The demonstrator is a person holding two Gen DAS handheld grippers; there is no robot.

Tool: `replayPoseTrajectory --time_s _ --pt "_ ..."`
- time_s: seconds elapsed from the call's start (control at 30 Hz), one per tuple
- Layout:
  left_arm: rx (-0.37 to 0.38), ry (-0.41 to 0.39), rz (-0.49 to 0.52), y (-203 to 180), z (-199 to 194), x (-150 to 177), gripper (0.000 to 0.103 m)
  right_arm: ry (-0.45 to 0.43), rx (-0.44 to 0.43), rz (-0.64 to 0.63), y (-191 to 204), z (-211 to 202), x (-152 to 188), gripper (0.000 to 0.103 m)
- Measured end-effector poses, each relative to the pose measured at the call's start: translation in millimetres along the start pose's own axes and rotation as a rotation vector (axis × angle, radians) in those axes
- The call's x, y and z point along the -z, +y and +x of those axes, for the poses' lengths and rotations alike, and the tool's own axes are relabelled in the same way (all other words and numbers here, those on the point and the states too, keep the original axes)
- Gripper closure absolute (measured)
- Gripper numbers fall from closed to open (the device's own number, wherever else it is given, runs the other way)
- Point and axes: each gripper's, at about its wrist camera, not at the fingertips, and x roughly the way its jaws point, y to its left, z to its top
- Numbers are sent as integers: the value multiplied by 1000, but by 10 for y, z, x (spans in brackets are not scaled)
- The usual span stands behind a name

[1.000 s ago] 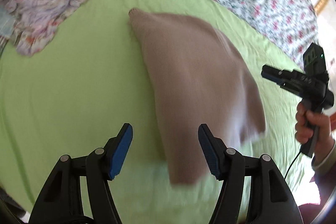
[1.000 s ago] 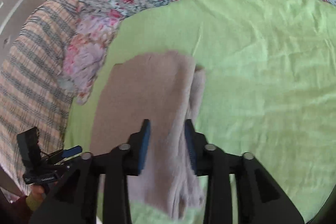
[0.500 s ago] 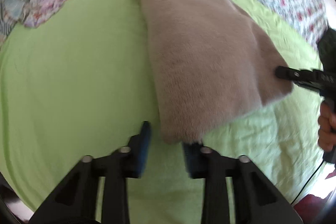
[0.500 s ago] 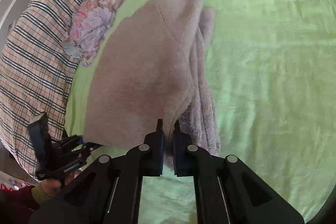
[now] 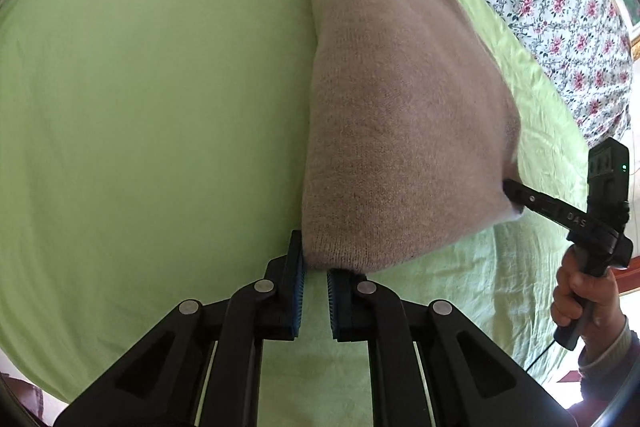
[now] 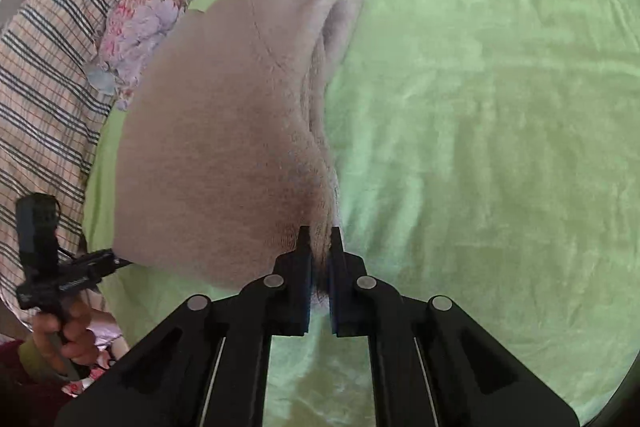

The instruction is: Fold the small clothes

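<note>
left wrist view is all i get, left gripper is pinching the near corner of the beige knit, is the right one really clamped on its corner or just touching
Observer: Clamped. In the right wrist view the right gripper is shut on the beige knit, with fabric bunched between the pads.
Operator: anything under the top layer on that side
Observer: Yes, a lighter folded layer shows along the knit's right edge, stacked beneath the top.
Operator: whats past the knit on my left
Observer: A plaid blanket lies beyond the green sheet, behind the left gripper.
</note>
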Motion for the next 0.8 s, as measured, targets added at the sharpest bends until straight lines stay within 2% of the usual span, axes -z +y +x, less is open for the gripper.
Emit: replayPoseTrajectory --time_s 0.13,0.3,0.33,0.4,0.5,0.6,0.73,0.8 --pt "4 34 31 -7 -45 -15 94 0 8 -3 -9 -27 23 95" --pt "12 22 87 -38 -328 42 91 1 -2 27 -79 -15 26 94" --pt "15 16 91 -44 -389 36 90 4 -9 36 -81 -29 12 93" --pt "24 -3 95 -26 -520 -36 84 5 -15 59 -81 -119 -6 80" --pt "50 -56 98 -92 -676 -250 75 -58 -13 79 -60 -359 -105 78" --pt "79 -96 125 -196 -743 -515 71 -139 -20 52 63 -534 -313 78" --pt "98 -138 177 -348 -722 -954 71 -187 -63 9 323 -451 -749 78" --pt "108 -149 192 -392 -659 -1138 71 -181 -68 -13 401 -283 -952 78"
